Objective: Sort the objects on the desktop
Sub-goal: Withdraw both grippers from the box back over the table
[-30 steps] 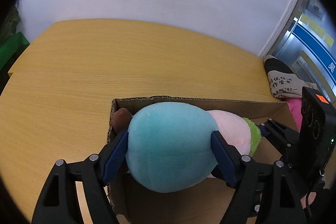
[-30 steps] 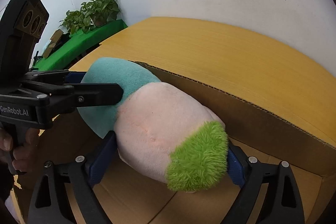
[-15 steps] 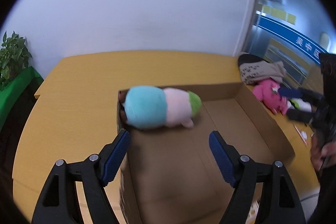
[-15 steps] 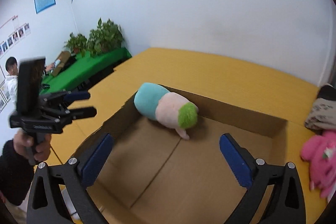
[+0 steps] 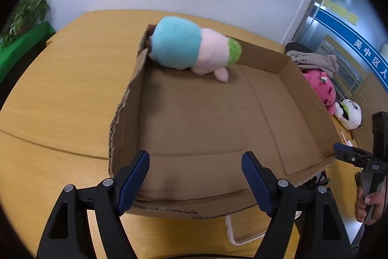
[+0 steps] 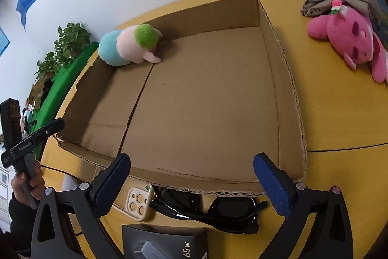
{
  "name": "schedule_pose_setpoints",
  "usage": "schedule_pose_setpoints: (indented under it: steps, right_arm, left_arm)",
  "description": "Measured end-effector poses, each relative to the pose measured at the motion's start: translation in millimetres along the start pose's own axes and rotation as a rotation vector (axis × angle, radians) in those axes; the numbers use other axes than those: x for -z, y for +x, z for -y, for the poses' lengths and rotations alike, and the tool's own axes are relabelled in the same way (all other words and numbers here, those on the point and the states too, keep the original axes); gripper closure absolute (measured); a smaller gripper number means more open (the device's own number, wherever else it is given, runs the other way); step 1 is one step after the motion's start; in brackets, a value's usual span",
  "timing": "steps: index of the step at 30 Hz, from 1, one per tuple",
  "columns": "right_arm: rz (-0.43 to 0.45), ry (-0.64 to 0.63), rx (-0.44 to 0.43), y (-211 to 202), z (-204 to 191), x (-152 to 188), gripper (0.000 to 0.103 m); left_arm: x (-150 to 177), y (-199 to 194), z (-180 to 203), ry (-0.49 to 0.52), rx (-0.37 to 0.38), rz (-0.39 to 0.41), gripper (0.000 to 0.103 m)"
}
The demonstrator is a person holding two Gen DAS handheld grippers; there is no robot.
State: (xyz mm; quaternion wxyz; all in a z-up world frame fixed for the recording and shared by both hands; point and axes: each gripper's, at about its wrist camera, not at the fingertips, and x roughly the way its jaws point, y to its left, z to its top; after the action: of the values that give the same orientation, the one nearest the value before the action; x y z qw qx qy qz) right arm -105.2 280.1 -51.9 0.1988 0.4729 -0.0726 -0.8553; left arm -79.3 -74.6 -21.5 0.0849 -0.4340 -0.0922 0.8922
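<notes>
Right wrist view: right gripper point(image 6: 191, 182) wide open, empty; left gripper point(image 5: 195, 182) open, empty. Teal-pink plush point(image 6: 129, 47) lies in cardboard box point(image 6: 288, 79) far-left corner. Next: pink plush point(image 6: 349, 38) far right, grip body centre.

Bright, even indoor light; soft shadows, strong fisheye bending, black corners.
</notes>
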Motion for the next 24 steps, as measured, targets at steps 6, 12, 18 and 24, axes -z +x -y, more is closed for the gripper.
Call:
schedule_pose_setpoints:
  steps: [6,12,18,24]
  right_arm:
    - [0.018,-0.023,0.057,2.4,-11.5,7.8,0.0]
    - [0.141,-0.151,0.227,-26.1,-49.2,12.5,0.0]
    - [0.29,-0.256,0.272,-59.9,-89.5,28.5,0.047]
    - [0.304,-0.234,0.213,-75.1,-91.6,36.6,0.054]
  left_arm:
    - [5.8,-4.9,-10.6,-0.005,-0.03,0.02,0.025]
    - [5.9,-47.9,15.4,0.048,-0.051,0.138,0.025]
    - [14.9,-86.1,68.3,0.192,-0.085,0.254,0.024]
    - [22.1,-100.8,91.2,0.216,-0.071,0.304,0.034]
